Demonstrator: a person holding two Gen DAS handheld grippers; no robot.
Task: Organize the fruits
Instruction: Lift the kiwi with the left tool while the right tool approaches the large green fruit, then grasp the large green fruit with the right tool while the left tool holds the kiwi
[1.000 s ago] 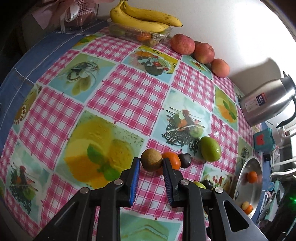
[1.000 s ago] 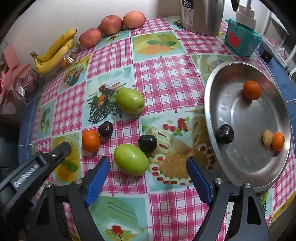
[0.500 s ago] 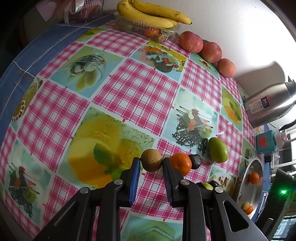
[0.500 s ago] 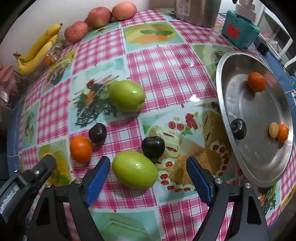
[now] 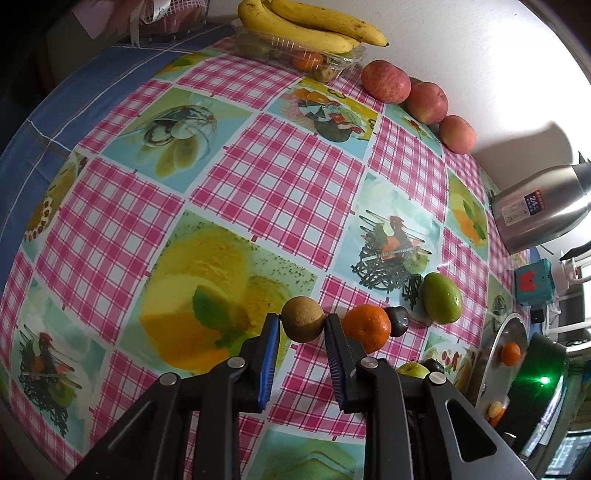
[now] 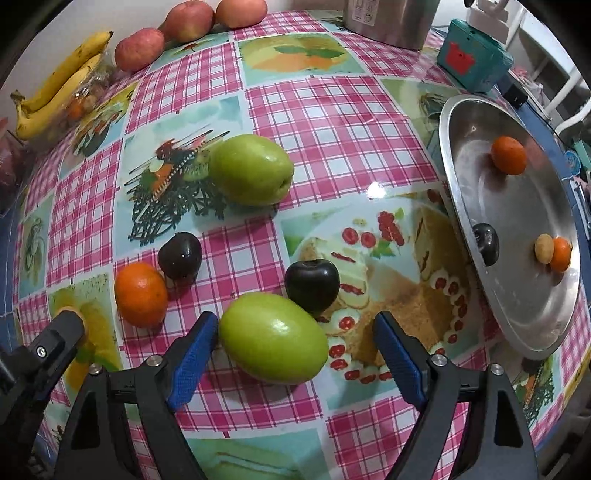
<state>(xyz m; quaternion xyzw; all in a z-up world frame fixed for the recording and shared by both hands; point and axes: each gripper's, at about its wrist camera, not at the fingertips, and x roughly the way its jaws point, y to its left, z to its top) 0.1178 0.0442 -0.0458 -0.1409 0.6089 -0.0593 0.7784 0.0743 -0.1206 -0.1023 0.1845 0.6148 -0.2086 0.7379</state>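
Observation:
My left gripper is shut on a small round brown fruit and holds it above the tablecloth. Beside it lie an orange, a dark plum and a green fruit. My right gripper is open, its jaws either side of a near green fruit without touching it. Beyond it lie a dark plum, a second plum, an orange and a far green fruit. A steel plate at right holds an orange, a plum and two small fruits.
Bananas on a clear punnet and three apples line the back wall. A steel kettle and a teal box stand behind the plate. The left gripper's body shows at the right view's lower left.
My right gripper has moved forward and down, so the near green fruit now sits between its open jaws. My left gripper still holds the brown fruit and has shifted slightly.

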